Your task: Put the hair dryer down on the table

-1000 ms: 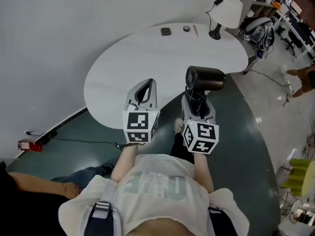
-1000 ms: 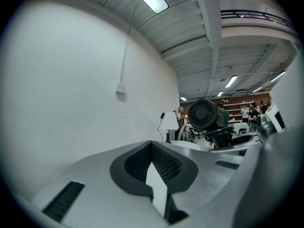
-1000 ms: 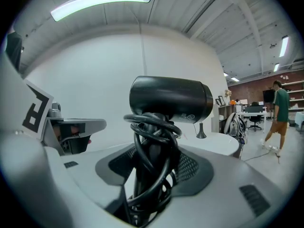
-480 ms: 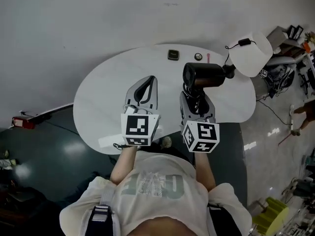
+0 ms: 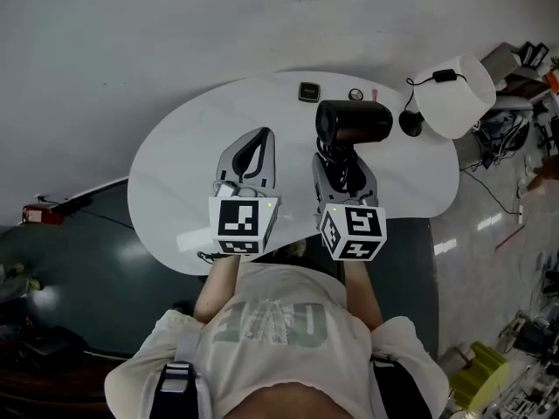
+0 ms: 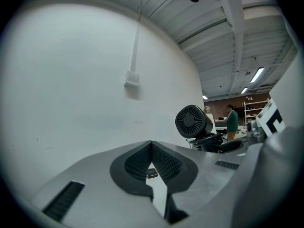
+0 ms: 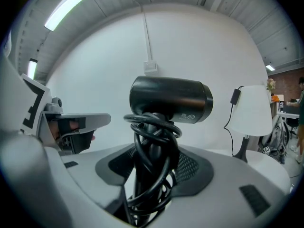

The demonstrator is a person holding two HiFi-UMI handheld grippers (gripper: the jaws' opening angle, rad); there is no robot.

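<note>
A black hair dryer [image 5: 354, 122] with its cord wound round the handle stands upright in my right gripper [image 5: 342, 158], which is shut on that handle. It hangs above the white oval table [image 5: 188, 168], barrel level and pointing right. In the right gripper view the hair dryer [image 7: 171, 99] fills the middle, its handle between the jaws of the right gripper [image 7: 152, 163]. My left gripper [image 5: 260, 135] is beside it on the left, shut and holding nothing. In the left gripper view the left gripper [image 6: 152, 145] has its tips together, and the hair dryer [image 6: 192, 121] shows its rear grille.
A white-shaded lamp [image 5: 452, 96] on a dark base stands at the table's right end, its cable running off. A small dark square thing [image 5: 307, 92], a round thing [image 5: 355, 94] and a pink pen [image 5: 374, 95] lie along the far edge. A wall is behind.
Both grippers have come forward from the table's near edge to above its middle, the right one carrying the hair dryer. Neither gripper's jaws have changed.
</note>
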